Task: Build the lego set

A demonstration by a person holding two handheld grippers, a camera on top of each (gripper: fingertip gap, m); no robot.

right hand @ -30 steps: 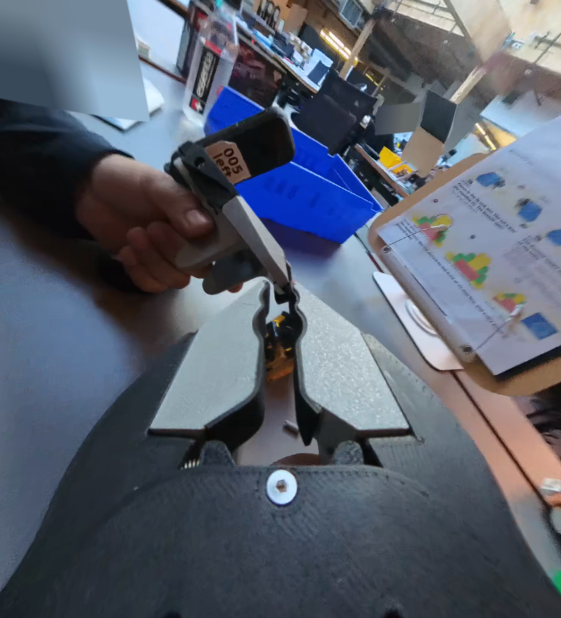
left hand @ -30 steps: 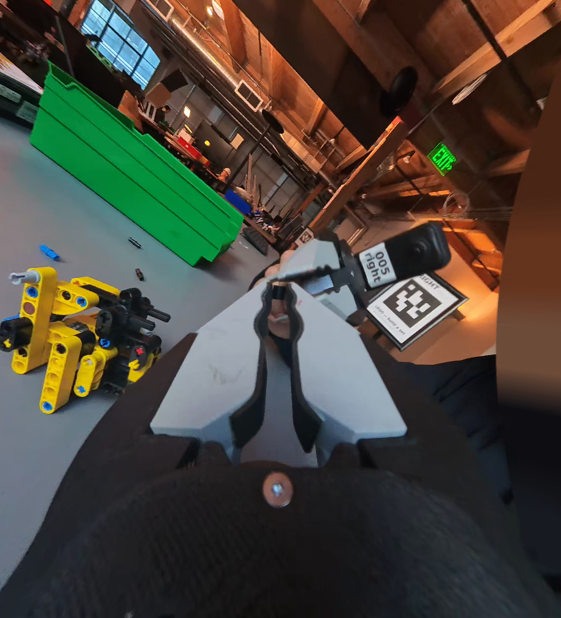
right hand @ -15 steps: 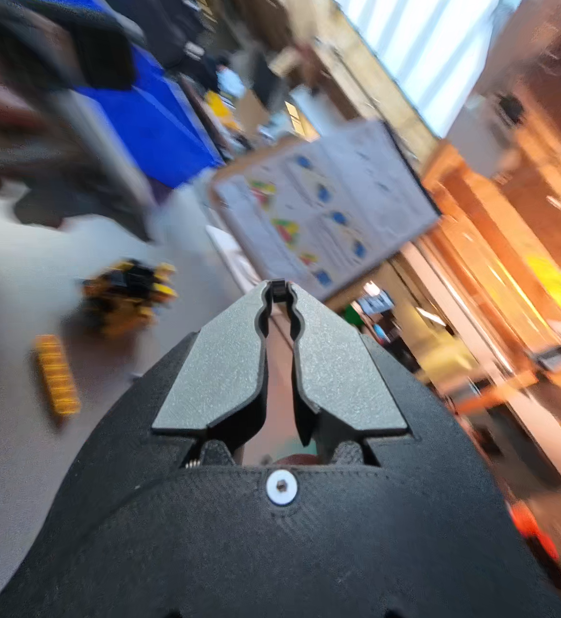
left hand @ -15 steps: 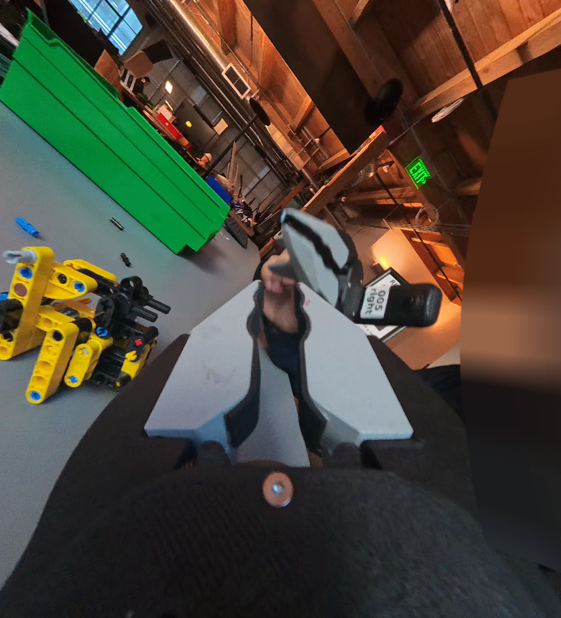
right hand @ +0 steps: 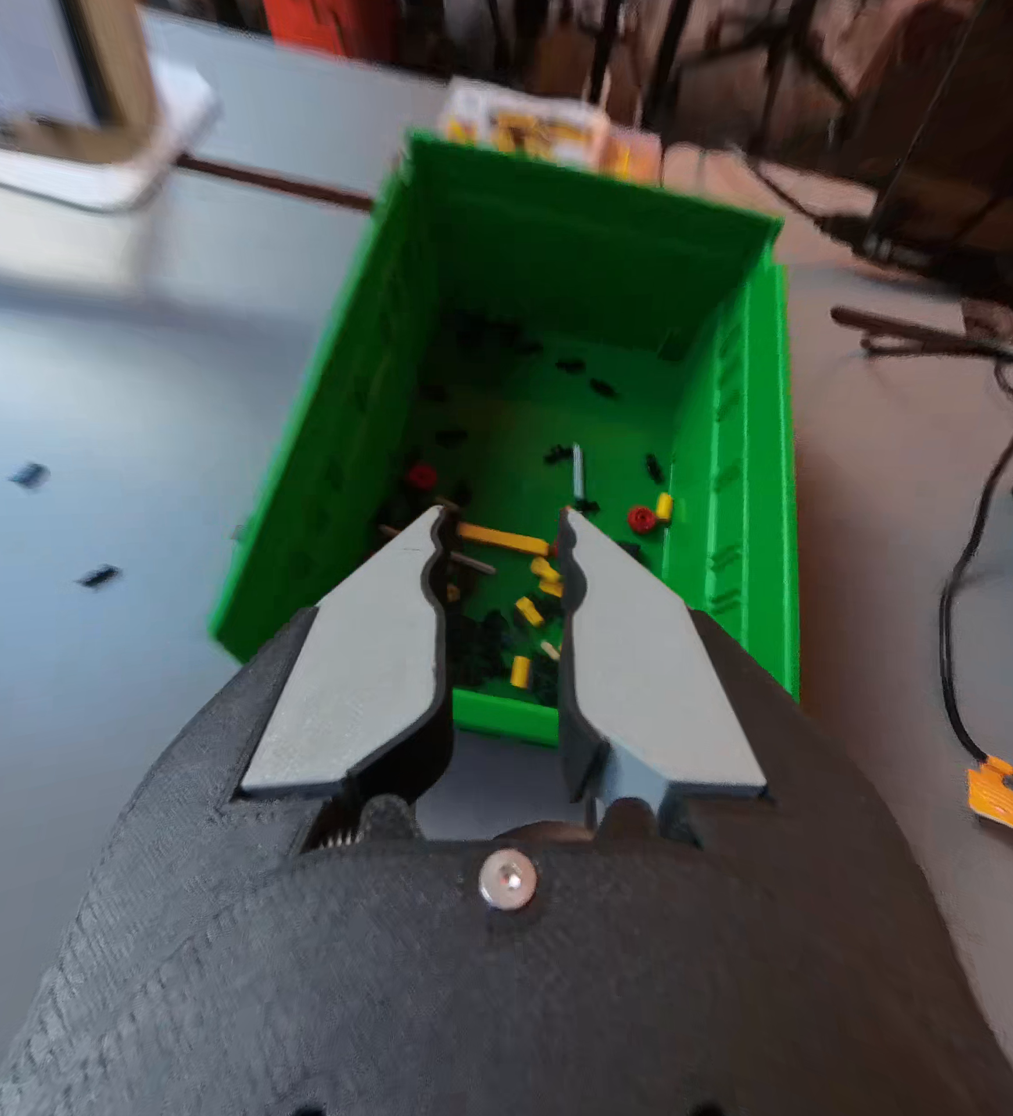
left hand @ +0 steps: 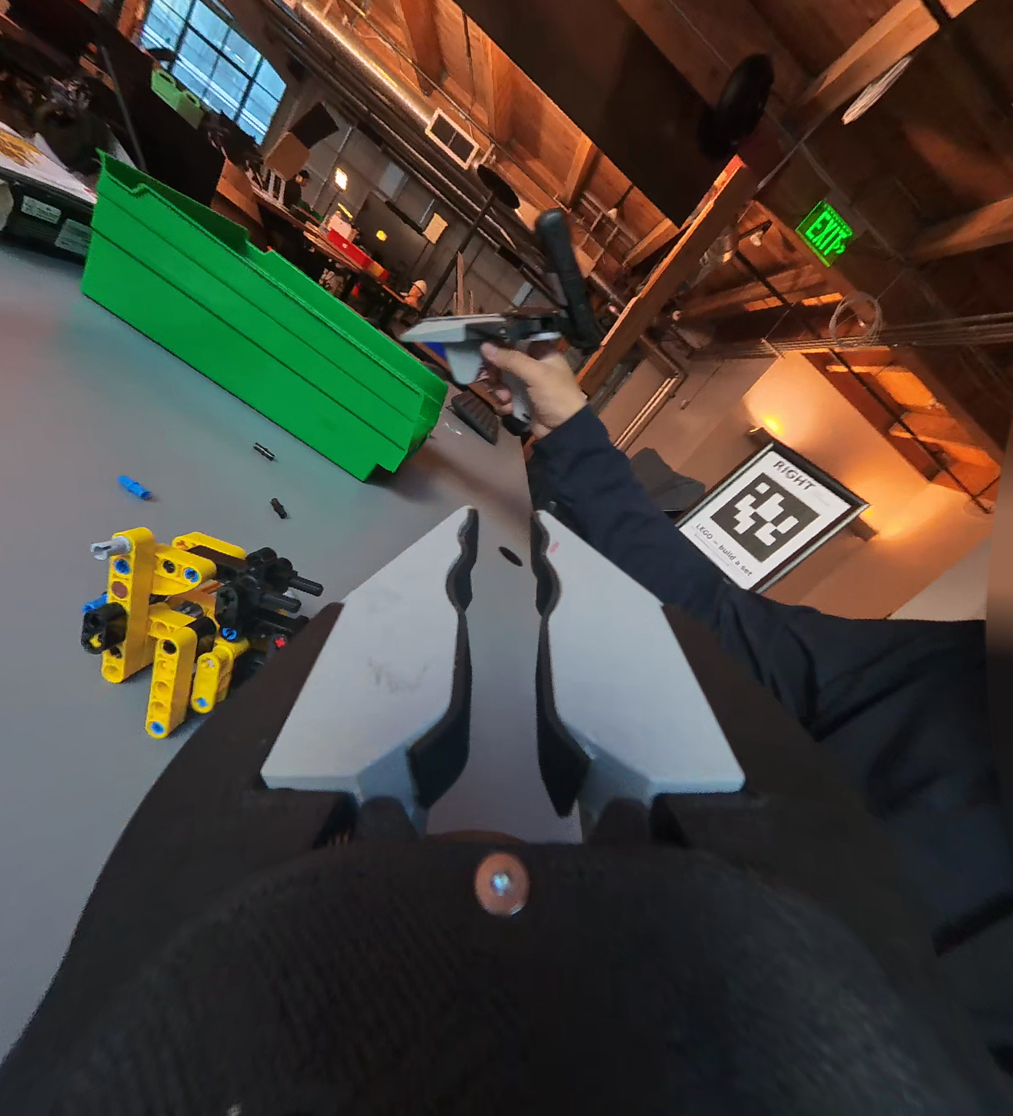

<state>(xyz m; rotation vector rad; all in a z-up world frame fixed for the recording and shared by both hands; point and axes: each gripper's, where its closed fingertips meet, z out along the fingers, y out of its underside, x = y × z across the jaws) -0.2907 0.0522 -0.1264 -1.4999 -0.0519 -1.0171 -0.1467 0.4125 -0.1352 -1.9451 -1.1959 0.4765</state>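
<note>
Right gripper (right hand: 502, 519) gaping, empty, poised above the near end of the green bin (right hand: 727, 459). Just ahead between its tips lies a yellow beam (right hand: 501, 539), long axis crosswise to the fingers. Left gripper (left hand: 504, 531) parted, empty, farther away; yellow-black model (left hand: 181, 622) to its left on the table.

Room as I see it through the wrist feeds: grey tabletop (left hand: 39, 374), matte, lit cool from the left. Ceiling of exposed timber beams (left hand: 842, 78), warm orange cast, with a metal duct (left hand: 359, 48) running along it. Multi-pane window (left hand: 214, 66), daylight blue. Diagonal wooden post (left hand: 667, 272). Green lit exit sign (left hand: 825, 234). Glowing wall lamp (left hand: 770, 423) on a pale wall. Cluttered workbenches (left hand: 347, 235) far back. Black cable (right hand: 963, 604) trailing over the table, right side.
</note>
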